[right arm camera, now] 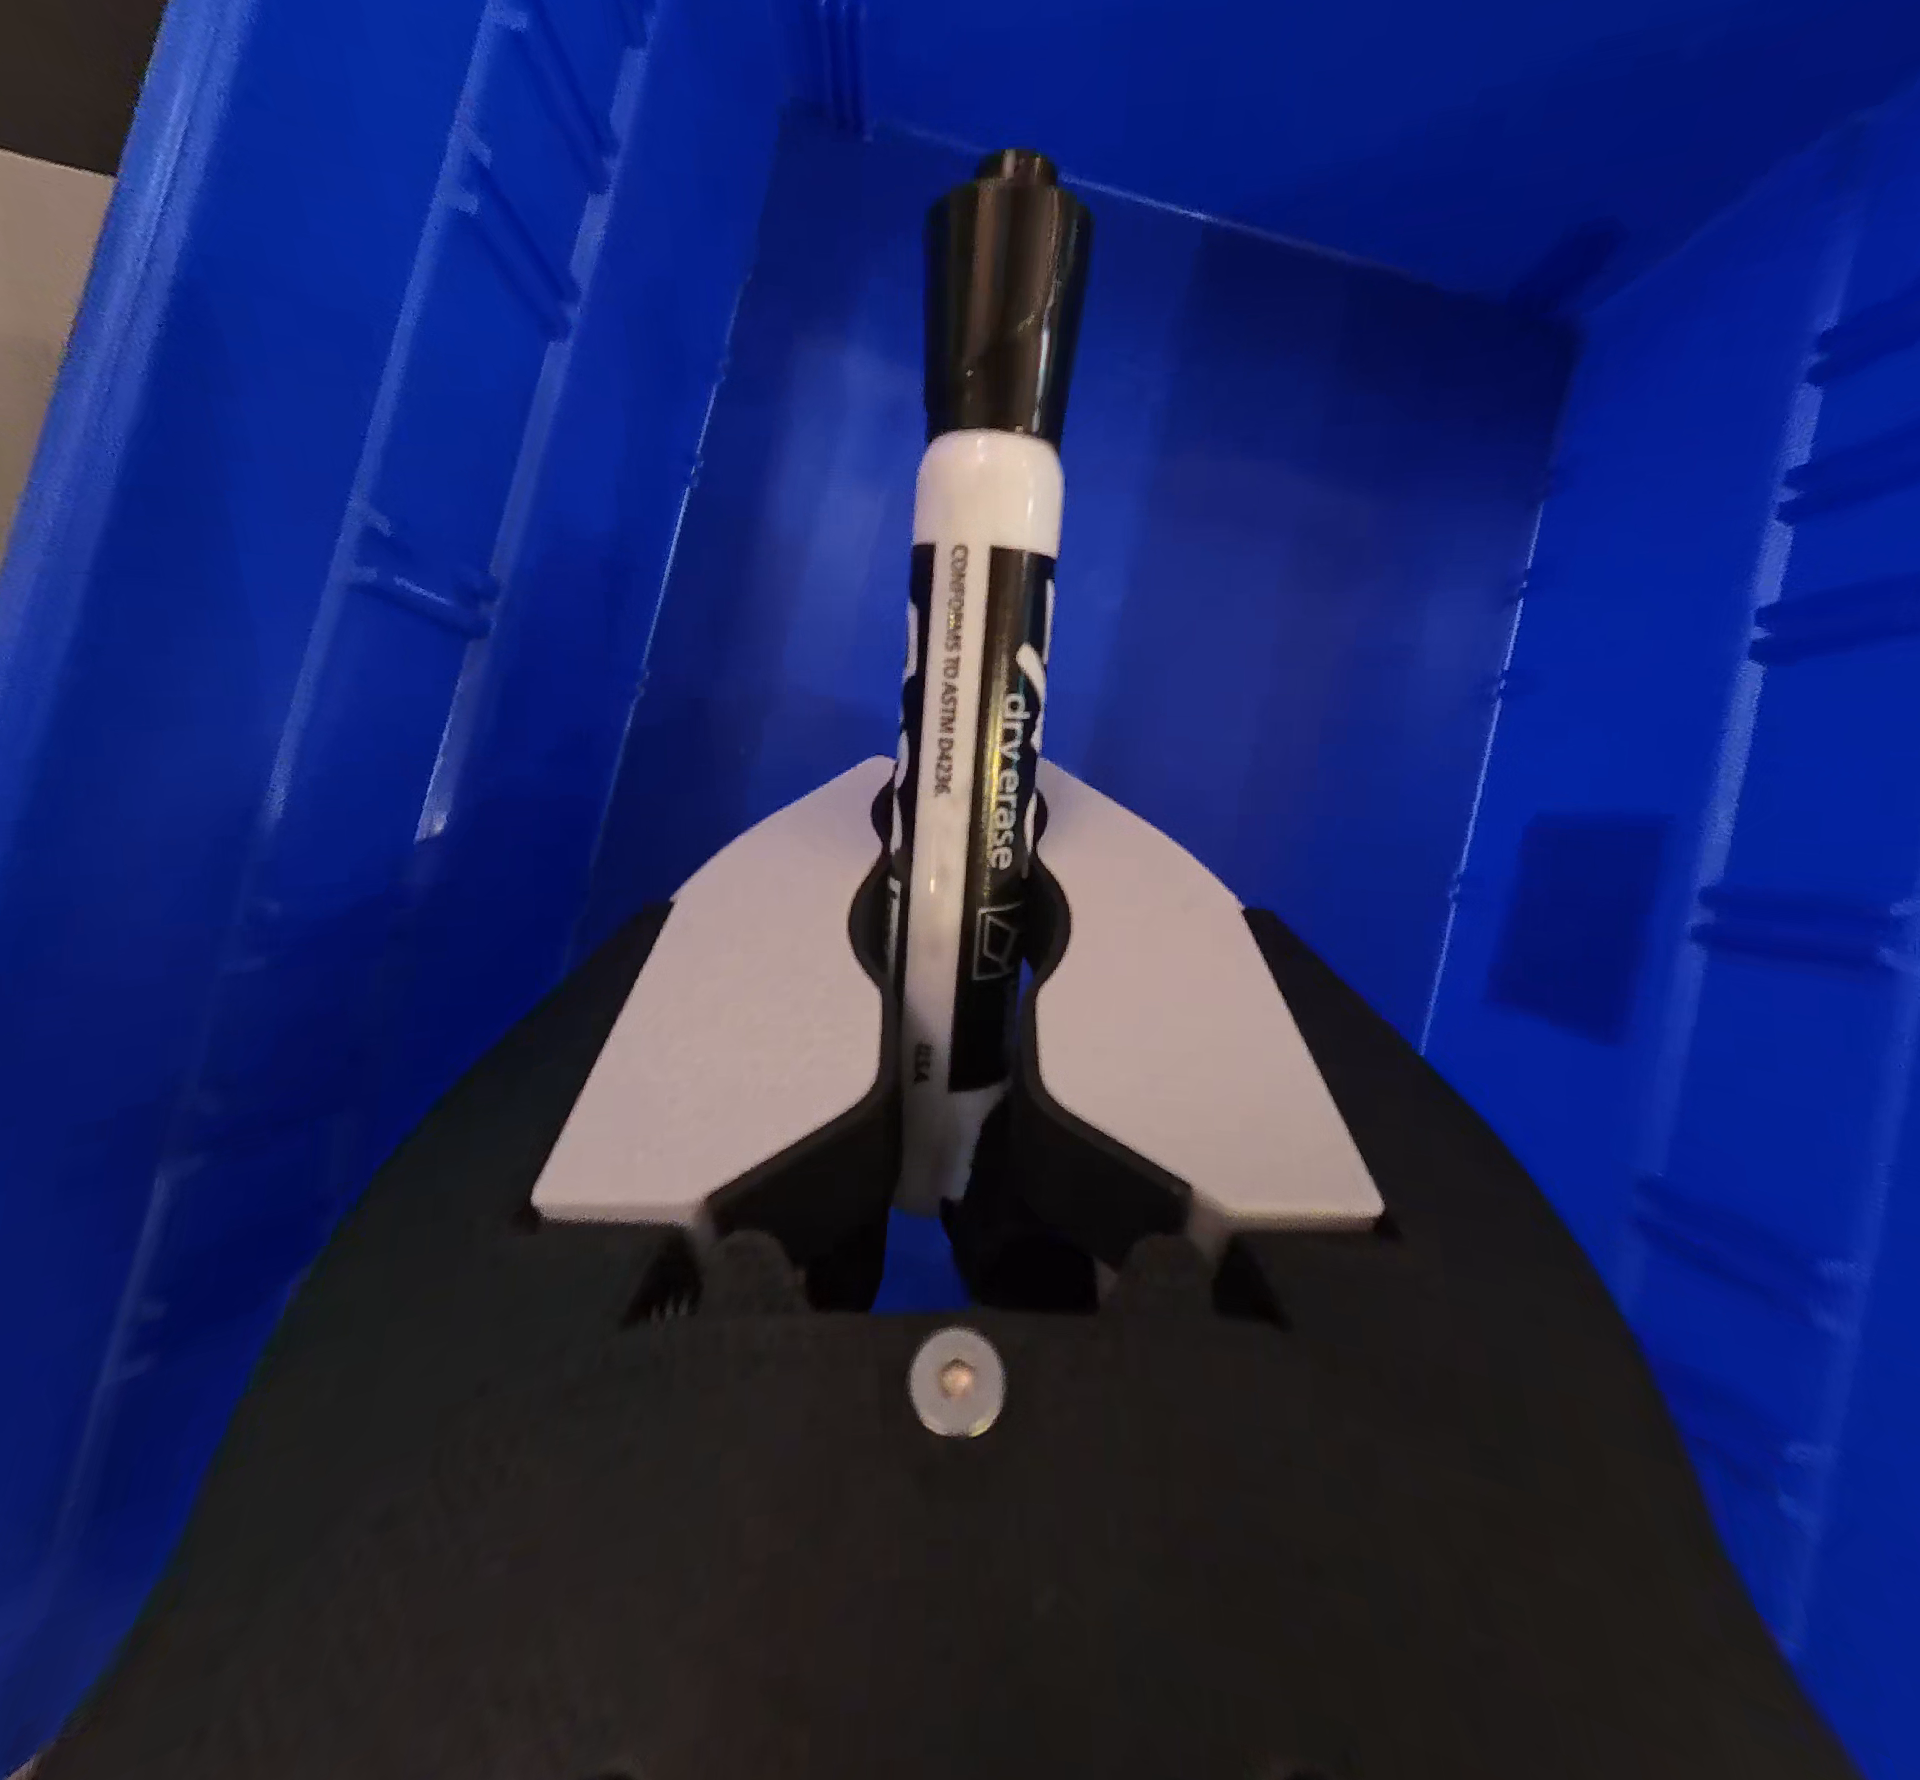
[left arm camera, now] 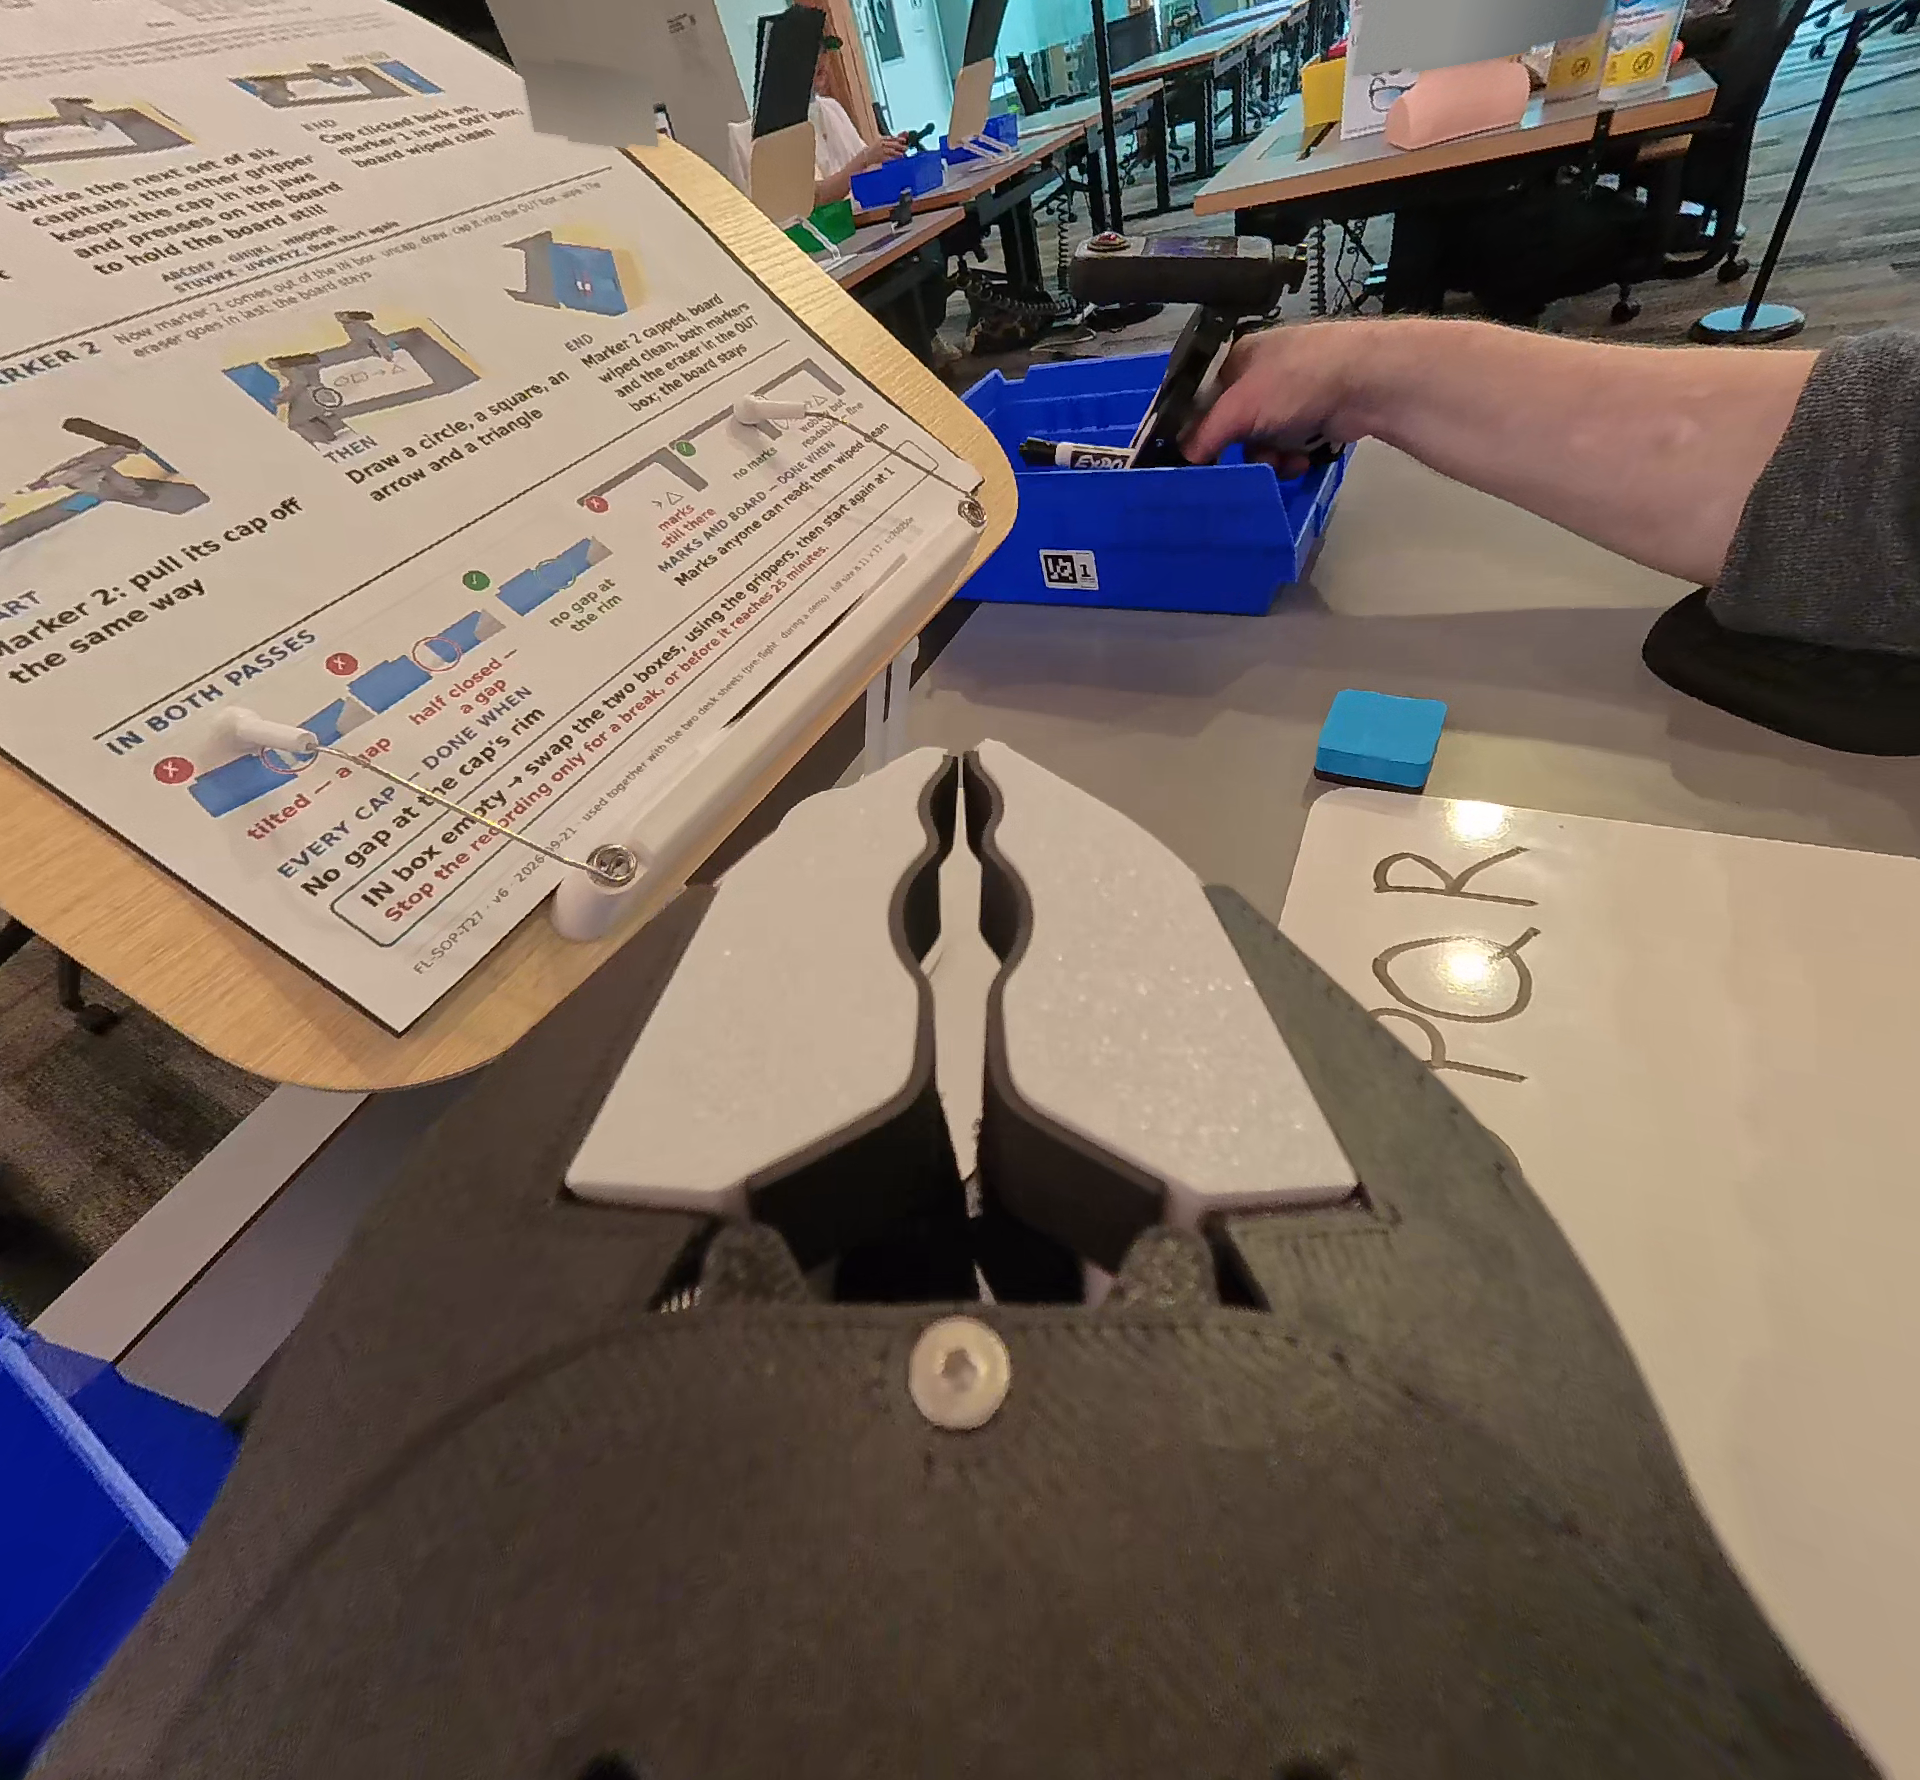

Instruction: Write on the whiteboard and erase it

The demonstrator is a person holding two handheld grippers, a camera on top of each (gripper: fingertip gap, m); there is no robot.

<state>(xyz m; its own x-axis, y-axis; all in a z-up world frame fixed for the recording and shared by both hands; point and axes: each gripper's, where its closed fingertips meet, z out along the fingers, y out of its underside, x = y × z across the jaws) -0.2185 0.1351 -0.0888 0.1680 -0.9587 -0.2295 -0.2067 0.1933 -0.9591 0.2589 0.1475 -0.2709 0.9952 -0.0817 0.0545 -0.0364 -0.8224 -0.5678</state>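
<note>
My right tongs are clamped on a dry-erase marker, its white and black barrel pressed between both pads and its black capped end pointing away from me, down inside the blue bin. In the left wrist view that bin sits at the far side of the worktop, with my right hand reaching into it. My left tongs are together with nothing between them, hovering over the near part of the worktop. The whiteboard lies to their right, with dark handwritten letters near its left edge. A blue eraser rests on the worktop just beyond the board's far corner. To my left a tilted wooden stand carries a printed instruction sheet.
</note>
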